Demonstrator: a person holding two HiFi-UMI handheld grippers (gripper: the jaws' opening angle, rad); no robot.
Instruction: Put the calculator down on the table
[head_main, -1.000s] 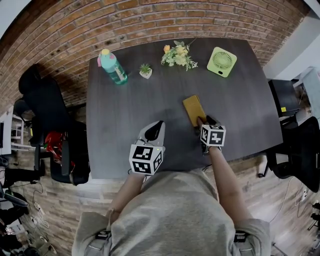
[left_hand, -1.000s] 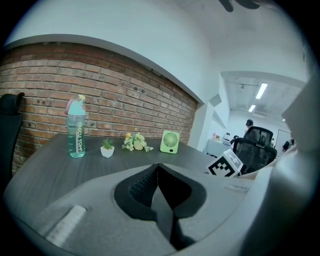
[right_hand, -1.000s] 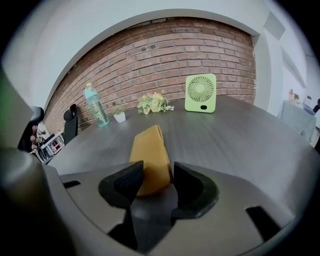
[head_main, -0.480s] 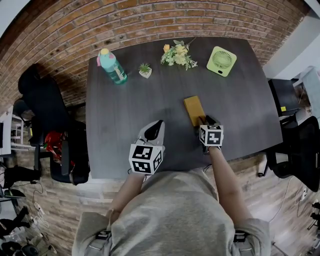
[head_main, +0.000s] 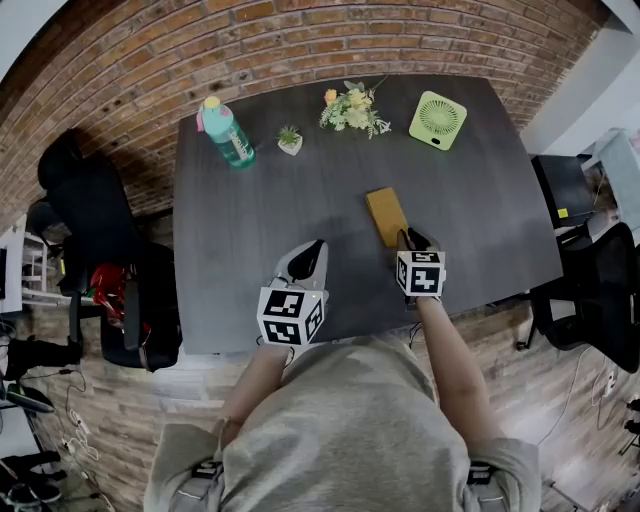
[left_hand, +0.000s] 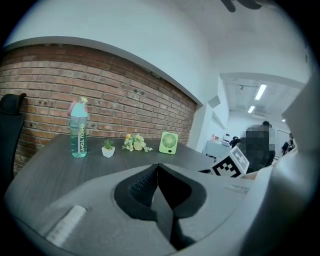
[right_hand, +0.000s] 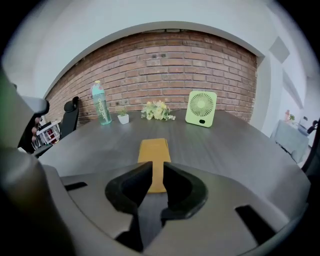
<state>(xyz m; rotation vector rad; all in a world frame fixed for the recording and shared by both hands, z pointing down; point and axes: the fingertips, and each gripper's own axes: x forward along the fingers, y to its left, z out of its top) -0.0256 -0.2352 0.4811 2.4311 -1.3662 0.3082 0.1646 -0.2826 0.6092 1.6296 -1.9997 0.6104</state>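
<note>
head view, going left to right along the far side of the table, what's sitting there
teal water bottle → small potted plant → bunch of flowers → green desk fan

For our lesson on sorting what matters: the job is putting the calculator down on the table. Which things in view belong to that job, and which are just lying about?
Belong to the job:
yellow calculator, already lying flat
dark table under it

Just lying about, all towards the table's far edge:
teal bottle
small potted plant
bunch of flowers
green fan
</note>
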